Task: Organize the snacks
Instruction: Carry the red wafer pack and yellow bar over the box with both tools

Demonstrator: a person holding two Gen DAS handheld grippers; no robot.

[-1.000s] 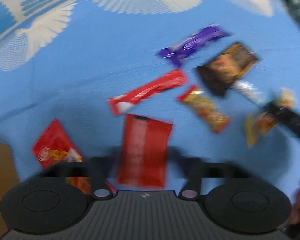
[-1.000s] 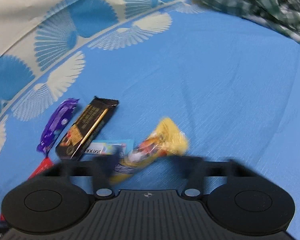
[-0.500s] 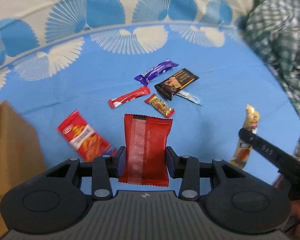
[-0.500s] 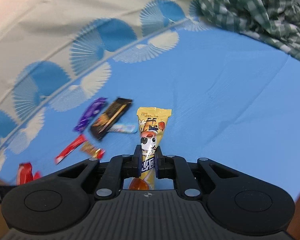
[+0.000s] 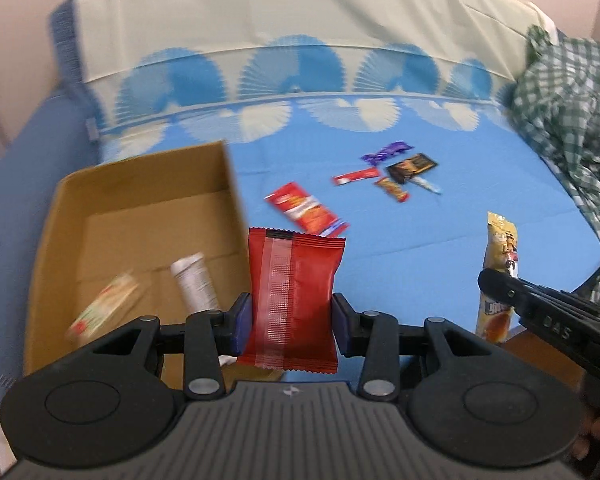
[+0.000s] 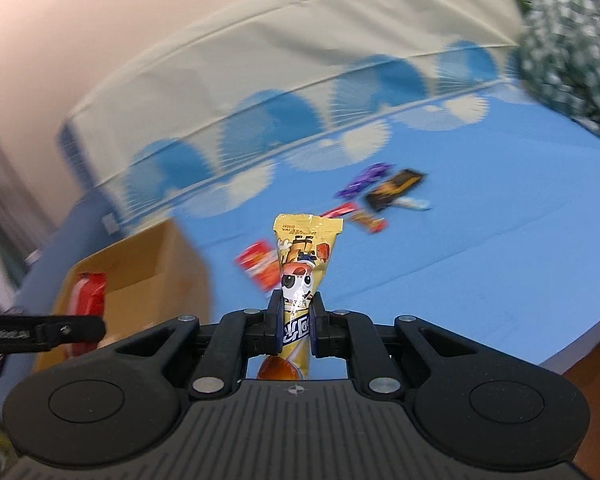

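Left gripper (image 5: 292, 318) jaws clamp a red packet (image 5: 294, 300) beside the cardboard box (image 5: 140, 184); right gripper (image 6: 296, 330) jaws pinch a yellow tube snack (image 6: 303, 264) over the bed (image 6: 480, 240): carry each squarely over the box before releasing.

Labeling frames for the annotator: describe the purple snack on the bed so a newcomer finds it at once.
Start at the blue bedsheet, right of the open brown cardboard box. A cluster of small wrappers lies towards the fan-patterned border; the glossy purple wrapper is the one farthest back, beside the black-and-gold packet. It is the only purple item; its neighbours are red, orange or black.
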